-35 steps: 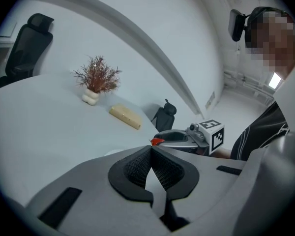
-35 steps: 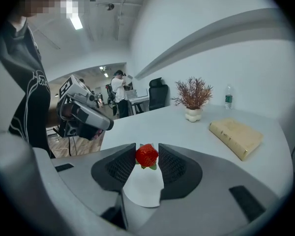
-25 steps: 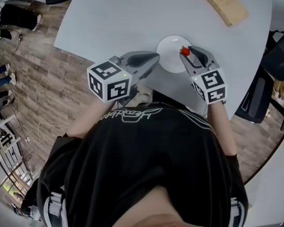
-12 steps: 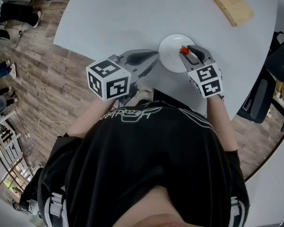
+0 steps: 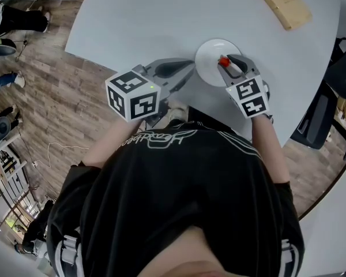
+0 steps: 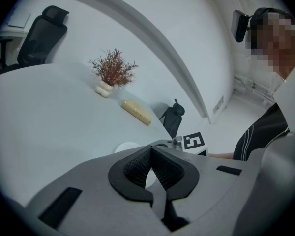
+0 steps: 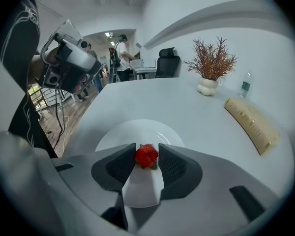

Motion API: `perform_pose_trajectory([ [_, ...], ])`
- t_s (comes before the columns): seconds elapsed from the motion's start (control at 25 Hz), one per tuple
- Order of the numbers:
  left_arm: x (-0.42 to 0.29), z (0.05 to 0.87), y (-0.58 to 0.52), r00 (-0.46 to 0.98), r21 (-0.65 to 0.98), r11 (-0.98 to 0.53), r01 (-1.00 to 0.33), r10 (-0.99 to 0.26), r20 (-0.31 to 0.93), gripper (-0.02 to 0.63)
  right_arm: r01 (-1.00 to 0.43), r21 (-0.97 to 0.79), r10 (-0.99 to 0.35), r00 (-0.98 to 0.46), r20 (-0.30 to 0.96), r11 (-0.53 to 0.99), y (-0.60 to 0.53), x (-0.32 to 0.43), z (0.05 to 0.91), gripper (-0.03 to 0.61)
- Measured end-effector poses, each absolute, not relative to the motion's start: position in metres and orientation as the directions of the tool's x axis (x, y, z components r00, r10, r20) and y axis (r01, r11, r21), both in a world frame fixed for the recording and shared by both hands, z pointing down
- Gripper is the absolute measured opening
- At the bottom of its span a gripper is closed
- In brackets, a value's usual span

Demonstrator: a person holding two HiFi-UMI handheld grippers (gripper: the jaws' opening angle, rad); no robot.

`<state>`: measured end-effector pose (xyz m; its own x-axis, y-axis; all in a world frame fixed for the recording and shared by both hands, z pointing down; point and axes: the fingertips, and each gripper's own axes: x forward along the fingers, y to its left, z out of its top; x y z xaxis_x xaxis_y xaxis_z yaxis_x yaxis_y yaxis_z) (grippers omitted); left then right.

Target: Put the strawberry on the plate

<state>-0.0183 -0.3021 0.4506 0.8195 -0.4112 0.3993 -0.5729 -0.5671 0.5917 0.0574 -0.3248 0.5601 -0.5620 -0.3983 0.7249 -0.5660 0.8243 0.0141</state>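
Strawberry [image 7: 146, 156] sits clamped between the two dark pads of my right gripper [image 5: 225, 63], one pad pressed to each side of the red fruit, with a bit of green leaf showing at its underside. It hangs directly over the white plate [image 5: 209, 52], above the part of the plate nearest to me; I cannot tell from either view whether the fruit touches the plate's surface. My left gripper [image 5: 188, 69] is just to the left of the plate, its tips close to the rim but apart from it, and its own view shows the jaws brought together at the tips with nothing between them. The plate rests on a pale round table [image 5: 161, 16], near the table edge on my side. Beyond the plate and to its right, well apart from it, lies a long tan block [image 5: 279, 2] flat on the table. Farther beyond the plate, the right gripper view shows a reddish dried plant [image 7: 214, 63] in a small white vase, with a water bottle [image 7: 245, 87] just beside it.
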Motion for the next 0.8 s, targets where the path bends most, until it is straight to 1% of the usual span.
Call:
perform_pose_trajectory([
  [0.56, -0.0202, 0.4499, -0.3034, 0.820, 0.594, -0.567, -0.571, -0.417, 0.391, 0.006, -0.573, 0.016, -0.408, -0.563, 0.719, 0.820, -0.3237, 0.0569, 0.5604, 0.138],
  [0.8, -0.0220, 0.4466, -0.2986, 0.822, 0.592, -0.571, -0.569, -0.413, 0.392, 0.006, -0.567, 0.029, -0.416, -0.567, 0.711, 0.823, -0.3205, 0.0551, 0.5539, 0.169],
])
